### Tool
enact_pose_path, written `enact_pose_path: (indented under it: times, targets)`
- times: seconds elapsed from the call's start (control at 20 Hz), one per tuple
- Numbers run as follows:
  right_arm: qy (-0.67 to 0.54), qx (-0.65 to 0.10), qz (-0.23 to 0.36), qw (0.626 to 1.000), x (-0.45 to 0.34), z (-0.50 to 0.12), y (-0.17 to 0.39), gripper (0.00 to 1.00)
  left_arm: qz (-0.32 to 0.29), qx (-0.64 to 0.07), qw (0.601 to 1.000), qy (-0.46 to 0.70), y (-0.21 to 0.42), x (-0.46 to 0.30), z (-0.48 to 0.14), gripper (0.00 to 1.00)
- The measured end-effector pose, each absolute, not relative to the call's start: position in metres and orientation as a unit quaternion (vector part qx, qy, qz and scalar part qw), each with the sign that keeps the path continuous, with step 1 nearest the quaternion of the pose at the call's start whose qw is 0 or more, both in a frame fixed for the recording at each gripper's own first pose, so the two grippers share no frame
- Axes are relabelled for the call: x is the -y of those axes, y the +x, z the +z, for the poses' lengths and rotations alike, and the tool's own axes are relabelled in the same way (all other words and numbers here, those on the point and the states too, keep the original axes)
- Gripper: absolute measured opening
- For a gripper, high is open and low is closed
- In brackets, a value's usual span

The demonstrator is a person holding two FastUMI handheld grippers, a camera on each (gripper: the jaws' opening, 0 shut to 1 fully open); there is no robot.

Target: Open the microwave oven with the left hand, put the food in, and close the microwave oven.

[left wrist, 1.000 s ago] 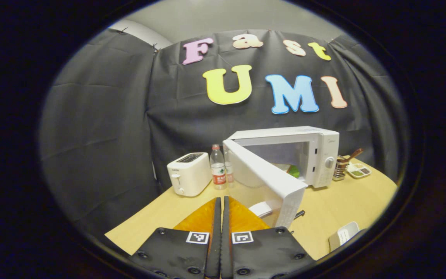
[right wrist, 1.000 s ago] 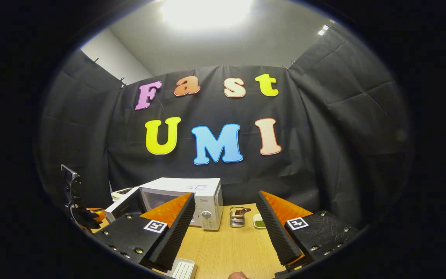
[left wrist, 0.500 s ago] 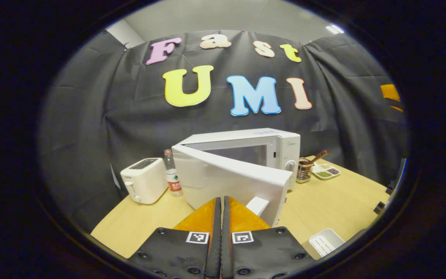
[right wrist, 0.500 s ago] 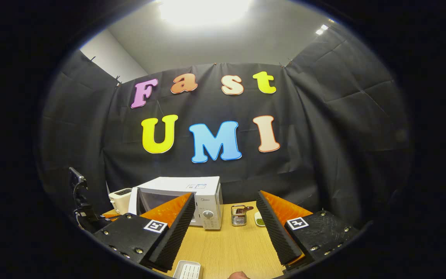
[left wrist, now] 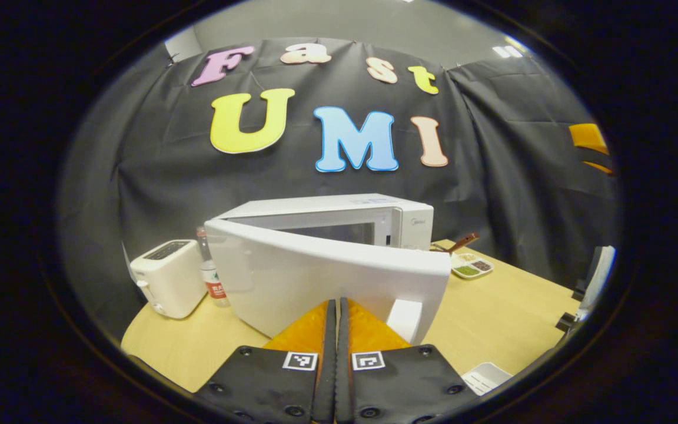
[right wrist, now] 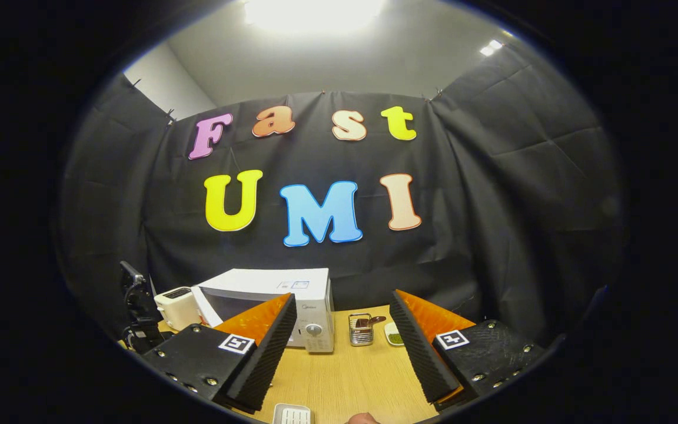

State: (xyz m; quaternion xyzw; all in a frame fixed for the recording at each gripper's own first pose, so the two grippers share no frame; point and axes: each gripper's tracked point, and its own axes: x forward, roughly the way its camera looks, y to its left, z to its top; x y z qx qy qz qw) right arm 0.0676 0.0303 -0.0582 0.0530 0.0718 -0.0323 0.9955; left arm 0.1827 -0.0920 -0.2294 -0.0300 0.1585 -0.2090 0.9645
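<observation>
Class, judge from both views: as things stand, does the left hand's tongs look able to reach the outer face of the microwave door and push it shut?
Probably yes. The left tongs, shut, sit right in front of the microwave door, which stands ajar, with nothing between them.

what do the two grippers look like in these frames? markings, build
Left gripper: two black plates with screw heads, each bearing a square black-and-white fiducial tag; flat wedge-shaped fingers. Right gripper: the same black screwed plates and tags, with wedge fingers whose inner faces are ribbed. No cables or sleeves are visible on either.
</observation>
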Motion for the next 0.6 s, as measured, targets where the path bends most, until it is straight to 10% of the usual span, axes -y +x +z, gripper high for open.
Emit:
enact_pose_path:
  times: [0.6]
  targets:
    - [0.054,-0.092,-0.074,0.991,-0.039,-0.070,0.091,0.96,-0.256,-0.144,0.955,-0.038,0.257,0.129,-0.239,0.07]
